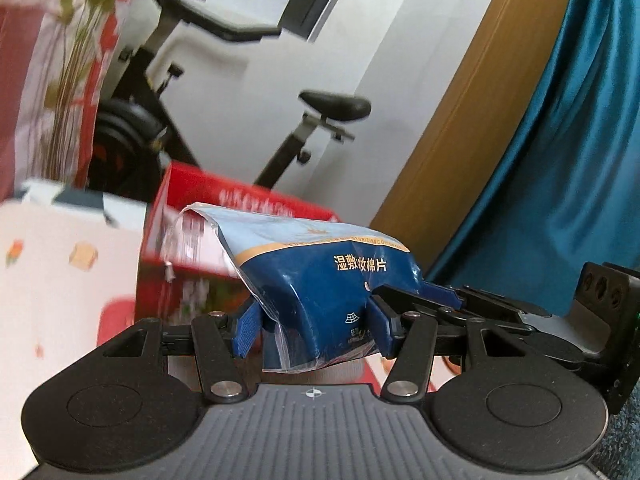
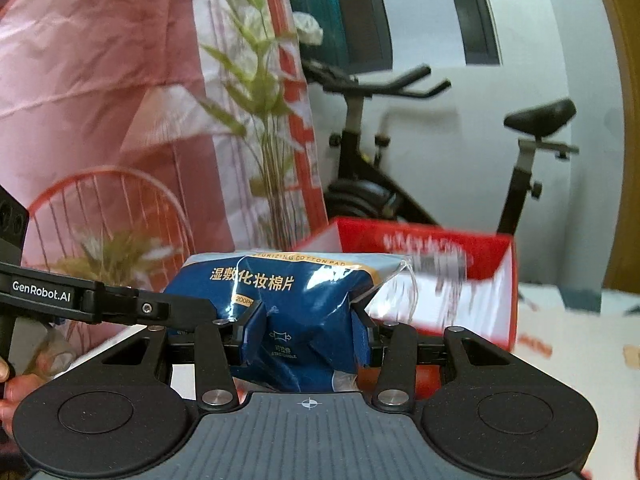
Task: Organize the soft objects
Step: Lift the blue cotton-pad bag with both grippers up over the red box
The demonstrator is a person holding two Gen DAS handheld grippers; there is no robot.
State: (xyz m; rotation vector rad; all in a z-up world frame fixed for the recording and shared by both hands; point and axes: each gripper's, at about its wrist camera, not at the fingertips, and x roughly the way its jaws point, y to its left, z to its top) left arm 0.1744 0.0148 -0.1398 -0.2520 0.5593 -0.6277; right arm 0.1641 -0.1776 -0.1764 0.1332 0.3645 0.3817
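A blue and light-blue plastic pack of cotton pads [image 1: 320,276] is held in the air by both grippers at once. My left gripper [image 1: 316,328] is shut on one end of it, its blue pads pinching the pack. My right gripper [image 2: 306,334] is shut on the other end of the same pack [image 2: 296,300]. The right gripper's fingers [image 1: 432,300] show at the right of the left wrist view. The left gripper's arm [image 2: 100,300] shows at the left of the right wrist view. An open red box [image 2: 432,272] stands just behind the pack.
The red box [image 1: 224,216] sits on a white patterned tablecloth [image 1: 60,280]. An exercise bike [image 2: 440,152] stands against the white wall. A red wire chair [image 2: 108,216], artificial plants [image 2: 260,120], a pink floral curtain and a teal curtain [image 1: 560,160] surround the area.
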